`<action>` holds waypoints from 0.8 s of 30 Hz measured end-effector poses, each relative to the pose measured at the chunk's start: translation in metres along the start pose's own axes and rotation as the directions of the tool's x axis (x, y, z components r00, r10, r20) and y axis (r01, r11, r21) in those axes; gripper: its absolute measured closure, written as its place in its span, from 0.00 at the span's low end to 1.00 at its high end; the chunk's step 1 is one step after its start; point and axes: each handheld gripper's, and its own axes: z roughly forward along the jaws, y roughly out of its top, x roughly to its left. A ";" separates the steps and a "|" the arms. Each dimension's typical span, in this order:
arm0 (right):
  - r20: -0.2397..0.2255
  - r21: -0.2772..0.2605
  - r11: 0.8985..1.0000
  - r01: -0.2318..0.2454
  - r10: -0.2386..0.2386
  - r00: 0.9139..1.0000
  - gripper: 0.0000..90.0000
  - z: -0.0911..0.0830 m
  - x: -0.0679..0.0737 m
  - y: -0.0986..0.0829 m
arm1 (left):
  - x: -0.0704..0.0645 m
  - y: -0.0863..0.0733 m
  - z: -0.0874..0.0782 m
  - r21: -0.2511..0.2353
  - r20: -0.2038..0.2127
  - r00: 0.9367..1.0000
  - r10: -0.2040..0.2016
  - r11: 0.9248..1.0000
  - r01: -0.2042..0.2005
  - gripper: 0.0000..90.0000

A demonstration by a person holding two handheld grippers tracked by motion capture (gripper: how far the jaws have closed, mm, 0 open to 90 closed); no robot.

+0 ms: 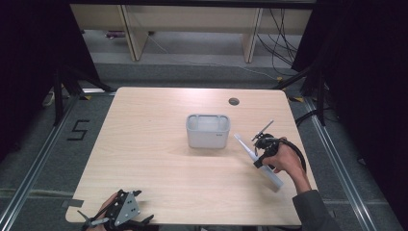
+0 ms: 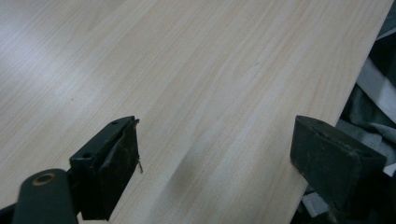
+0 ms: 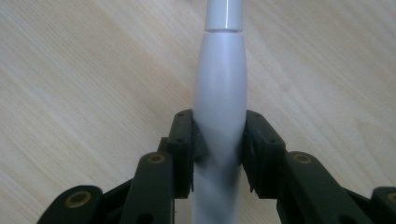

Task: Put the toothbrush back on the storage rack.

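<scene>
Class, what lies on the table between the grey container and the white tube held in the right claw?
Nothing: in the high view, bare table separates container and tube.

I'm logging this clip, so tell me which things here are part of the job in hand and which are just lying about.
In the job:
- white electric toothbrush, clamped in the right claw
- grey holder box, mid-table, likely its destination

Just about:
- left claw, open and idle at the table's near edge
- cable hole in the tabletop
- cables on the floor

Long slender white plastic handle, smooth and tapered, tilted, clamped mid-length between black jaws, above the table's right edge
</scene>
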 end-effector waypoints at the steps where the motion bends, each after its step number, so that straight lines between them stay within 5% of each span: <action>1: -0.005 -0.022 1.000 -0.003 0.003 1.000 0.75 -0.004 -0.001 -0.001 | 0.000 0.000 0.000 0.001 0.001 1.000 0.000 1.000 0.000 0.17; 8: -0.003 -0.145 0.986 -0.078 0.078 0.997 0.75 -0.031 -0.008 -0.008 | 0.000 0.000 0.000 -0.001 0.002 1.000 -0.002 1.000 0.002 0.17; 11: 0.020 -0.235 0.970 -0.071 0.078 0.997 0.75 -0.040 -0.015 -0.012 | 0.000 0.000 0.000 -0.001 0.000 1.000 -0.003 1.000 0.003 0.17; 13: 0.016 -0.315 0.945 -0.090 0.100 0.995 0.75 -0.046 -0.018 -0.013 | 0.001 0.000 0.000 0.007 -0.005 1.000 0.003 1.000 -0.002 0.17; 19: 0.028 -0.383 0.921 -0.069 0.086 0.996 0.74 -0.049 -0.021 -0.011 | 0.001 -0.001 0.000 0.001 0.002 1.000 -0.007 1.000 0.007 0.17; 20: 0.023 -0.416 0.906 -0.075 0.093 0.995 0.74 -0.049 -0.020 -0.010 | 0.001 -0.001 0.000 -0.001 0.002 1.000 -0.008 1.000 0.008 0.17; 21: -0.007 -0.416 0.904 -0.096 0.102 0.995 0.75 -0.050 -0.020 -0.009 | 0.001 -0.001 0.000 0.002 0.002 1.000 -0.006 1.000 0.006 0.17; 24: 0.015 -0.464 0.883 -0.065 0.082 0.997 0.74 -0.050 -0.019 -0.002 | 0.001 -0.001 0.000 0.002 0.002 1.000 -0.012 1.000 0.012 0.17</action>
